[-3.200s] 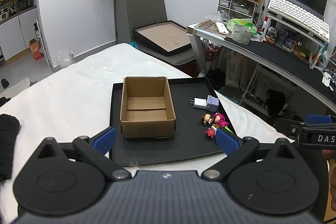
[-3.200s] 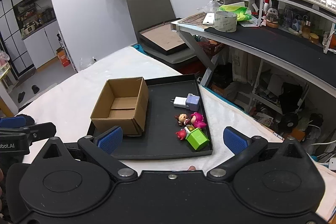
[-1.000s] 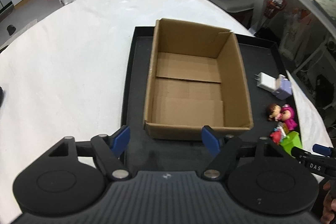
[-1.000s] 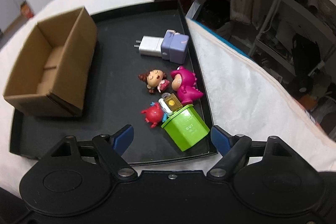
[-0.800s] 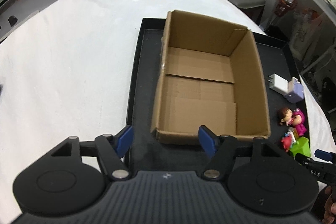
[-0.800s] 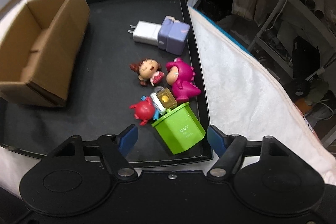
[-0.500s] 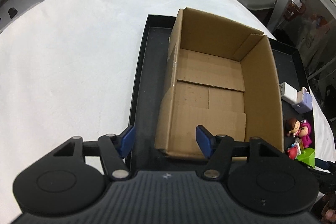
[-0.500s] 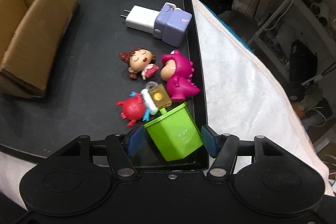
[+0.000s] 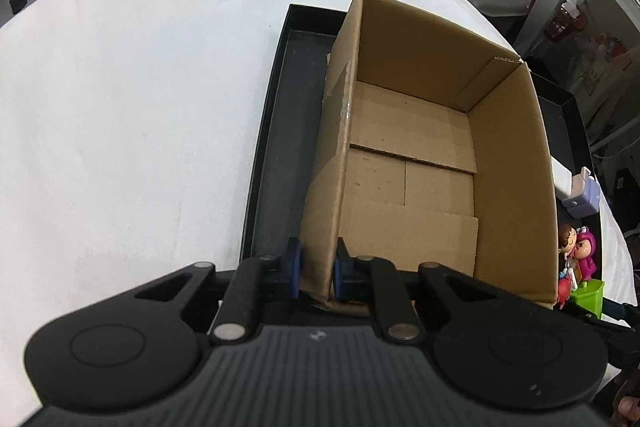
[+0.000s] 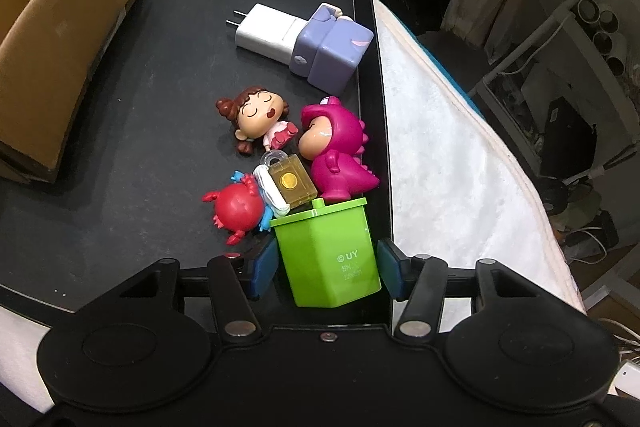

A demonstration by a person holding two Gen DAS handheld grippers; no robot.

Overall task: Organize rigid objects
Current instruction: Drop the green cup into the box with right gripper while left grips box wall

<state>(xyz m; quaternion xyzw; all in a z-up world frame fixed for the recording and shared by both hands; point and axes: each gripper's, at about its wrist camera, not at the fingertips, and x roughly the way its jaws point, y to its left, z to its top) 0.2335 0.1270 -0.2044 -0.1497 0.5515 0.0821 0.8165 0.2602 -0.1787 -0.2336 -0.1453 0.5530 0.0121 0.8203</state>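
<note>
**Steady the box, then lift the bin straight up**

The left tongs (image 9: 314, 273) are pinched on the near left corner of the cardboard box (image 9: 420, 163), one pad outside the wall and one inside. The box stands empty on the left part of the black tray (image 10: 120, 155), which rests on a white bed (image 9: 140, 87). That grip looks meant to hold the box in place while things are dropped in, so it should stay firm and level; the wall is thin card and will bow if twisted.

The right tongs (image 10: 326, 269) straddle the green bin (image 10: 330, 251), which lies at the tray's near right corner. Their jaws are closing, the bin between them, with the pads at or just short of its sides (contact is hard to tell from here).

To do this well:

- Close squarely on the two flat sides, so the tapered body does not slip out.
- Lift straight up first. The amber padlock (image 10: 290, 181) and the red crab (image 10: 236, 207) touch the bin's lid end, and the pink dinosaur (image 10: 338, 155) stands just behind; dragging sideways would scatter them.
- Mind the tray rim, just beside the right pad.
- Carry across and release low inside the box.
</note>
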